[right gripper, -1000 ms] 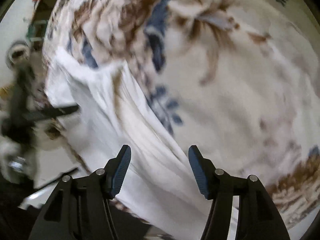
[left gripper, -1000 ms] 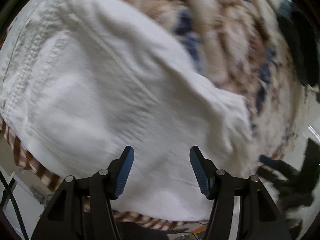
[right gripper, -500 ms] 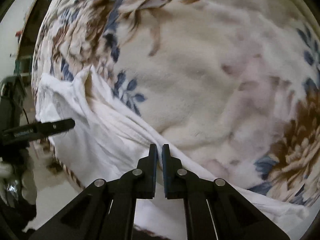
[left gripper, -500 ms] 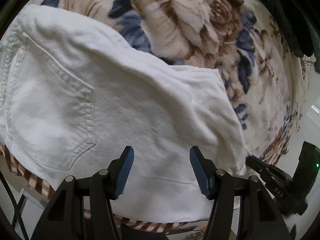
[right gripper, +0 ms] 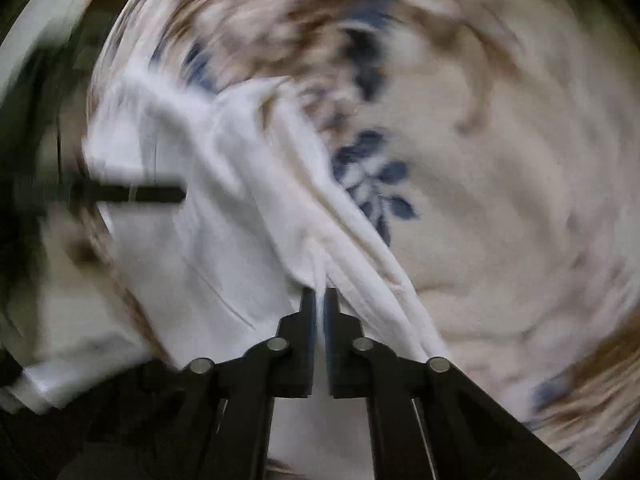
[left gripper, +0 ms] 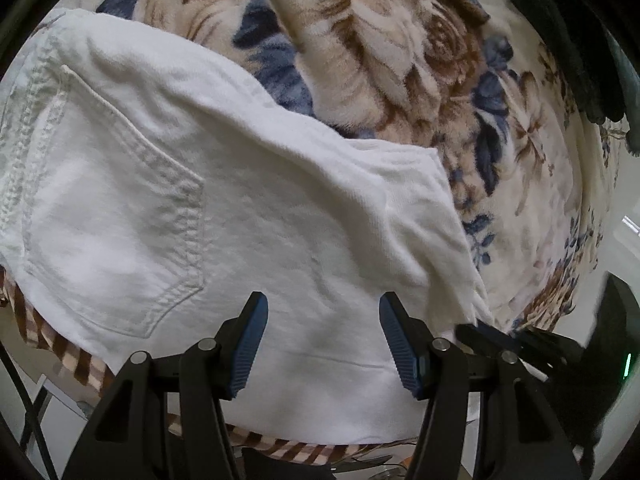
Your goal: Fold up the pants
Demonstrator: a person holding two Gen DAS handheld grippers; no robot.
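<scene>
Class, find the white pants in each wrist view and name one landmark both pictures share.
Left wrist view: the white pants fill the left and centre, back pocket at left.
Right wrist view: they run from upper left down to bottom centre.
Shared landmark: the floral blanket beneath them.

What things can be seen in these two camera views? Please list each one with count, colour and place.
pants: one, white, spread on the blanket, back pocket facing up
blanket: one, cream with brown and blue flowers, under the pants and beyond them
striped cloth: one, brown and cream, showing from under the near edge of the pants
dark fabric: at least one piece, dark green-grey, upper right of the left view
left tongs: one, black with blue pads, open above the pants
right tongs: one, black, shut on a ridge of the pants
</scene>
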